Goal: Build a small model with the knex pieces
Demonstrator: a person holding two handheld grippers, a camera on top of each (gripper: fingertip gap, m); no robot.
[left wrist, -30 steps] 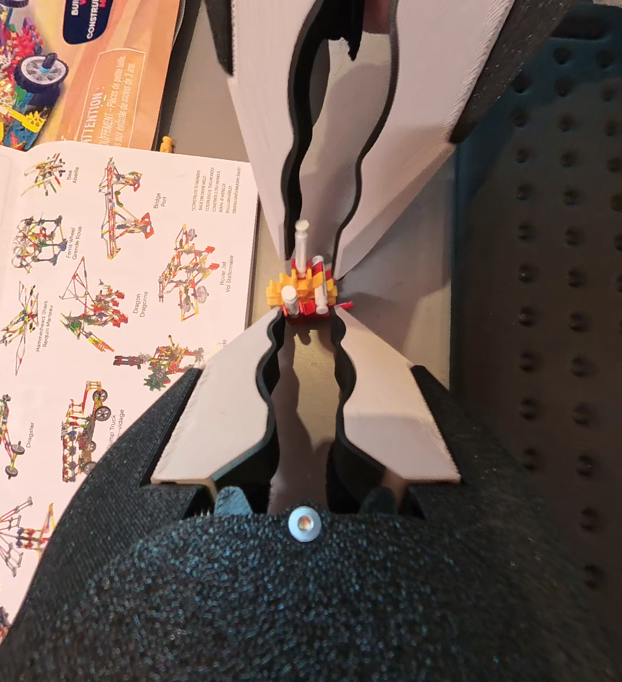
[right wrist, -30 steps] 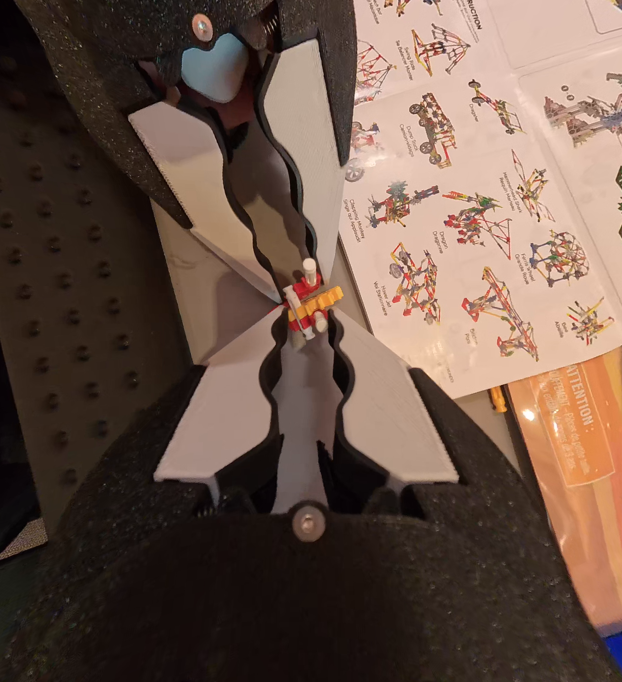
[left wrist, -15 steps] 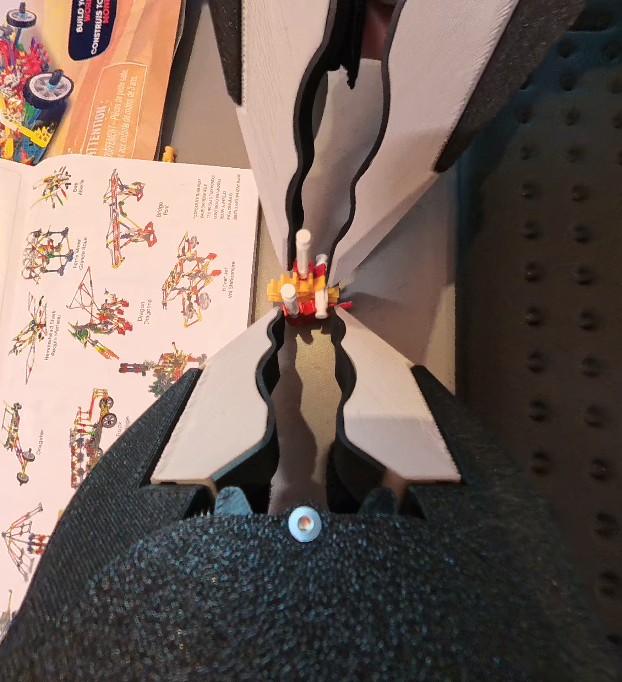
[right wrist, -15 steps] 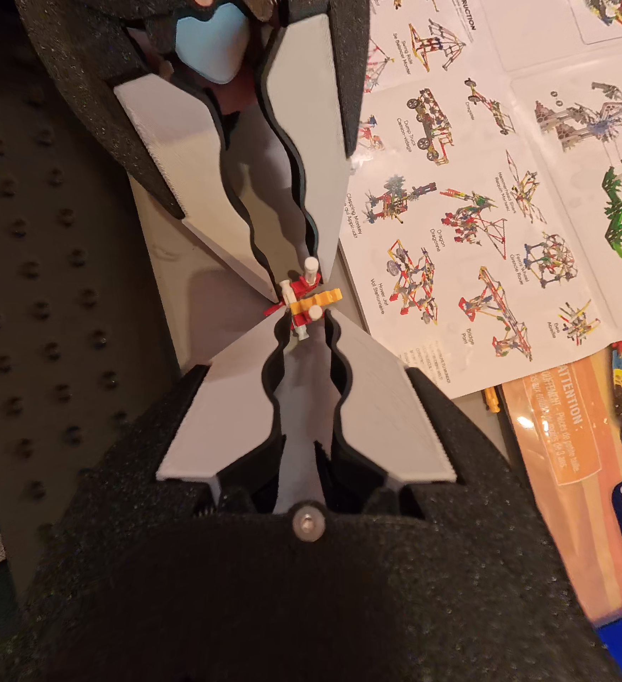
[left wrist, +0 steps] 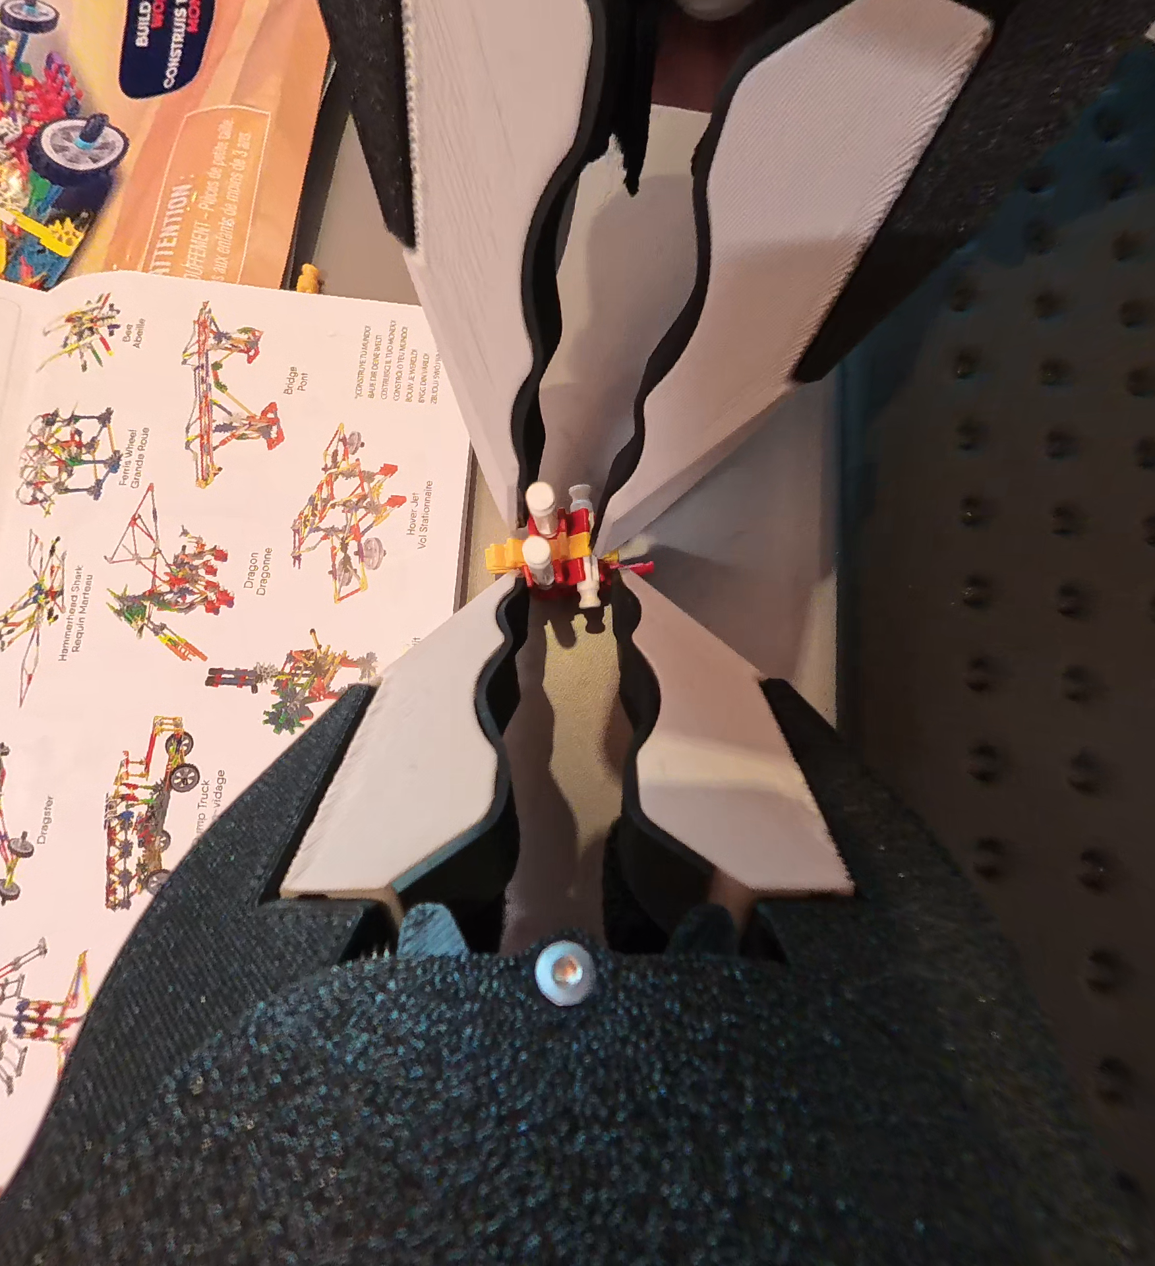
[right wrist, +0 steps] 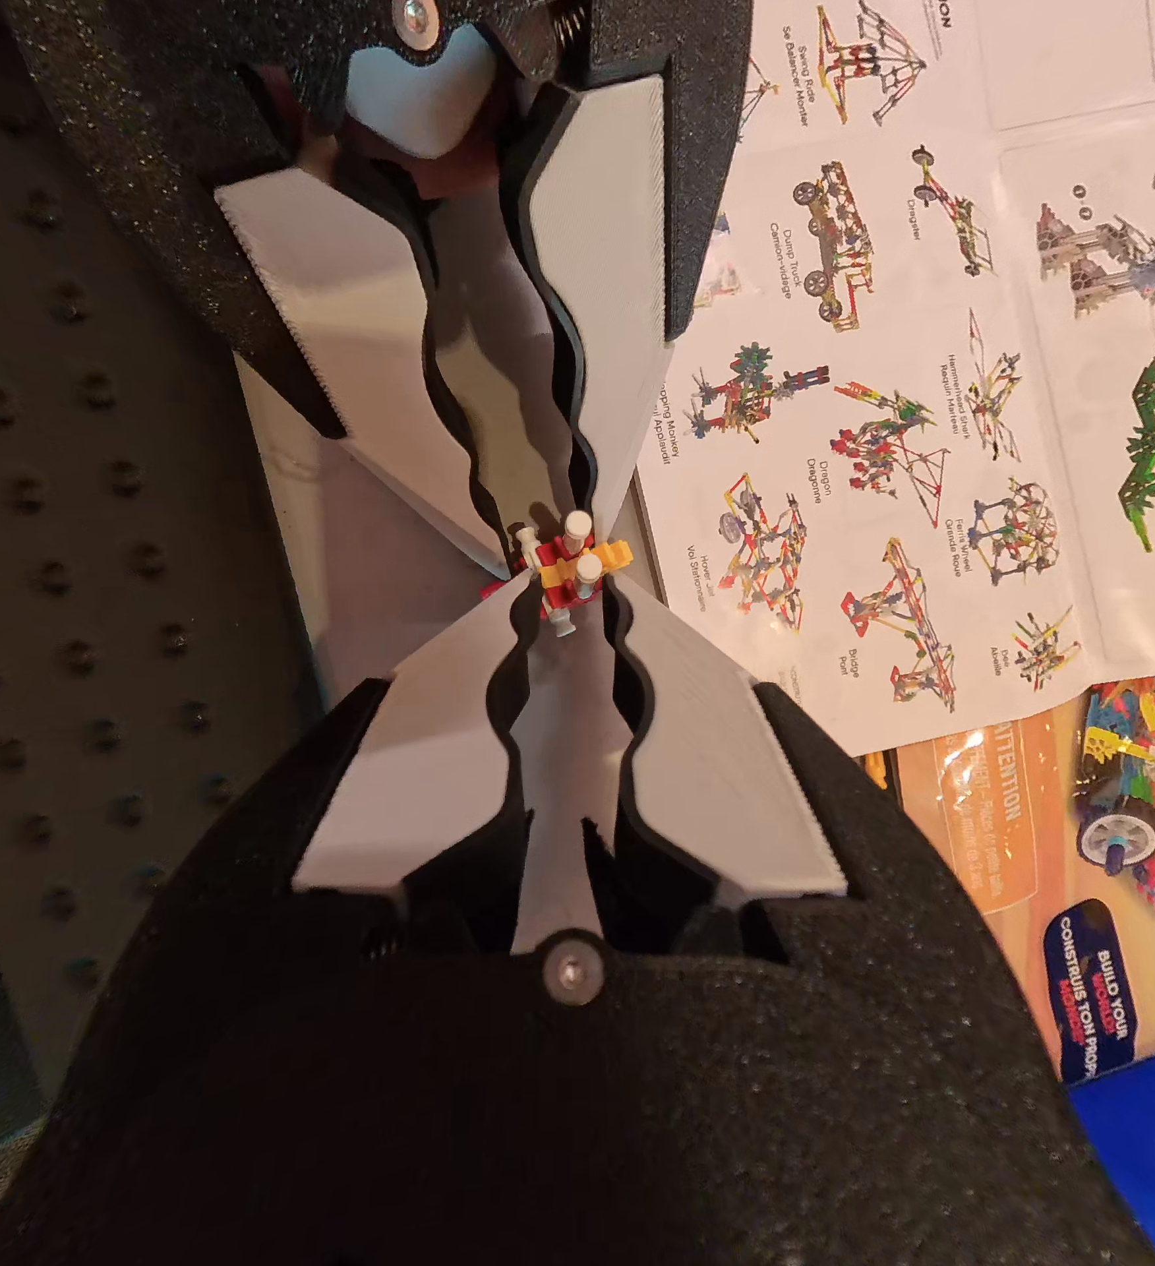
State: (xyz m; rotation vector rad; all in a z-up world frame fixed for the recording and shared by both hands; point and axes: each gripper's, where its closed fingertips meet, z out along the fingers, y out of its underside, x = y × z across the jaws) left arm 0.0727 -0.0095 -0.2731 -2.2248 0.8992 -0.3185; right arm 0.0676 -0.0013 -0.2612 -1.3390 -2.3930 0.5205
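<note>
Jaws of your left gripper [left wrist: 564, 596] and right gripper [right wrist: 564, 592] are both clamped, tip to tip, on one small red-and-yellow rod-and-connector piece [left wrist: 557, 551] at frame centre. Its white rods [left wrist: 539, 505] point toward the camera and slightly up-frame; the yellow connector's long axis runs left-right. An instruction sheet [left wrist: 170, 520] fills your left view's left side, above the table [left wrist: 725, 644]; an orange box [left wrist: 150, 144] sits upper left.

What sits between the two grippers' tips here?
A small red, yellow and white toy assembly, pinched from opposite sides by the left gripper and right gripper; both wrist views show it.
</note>
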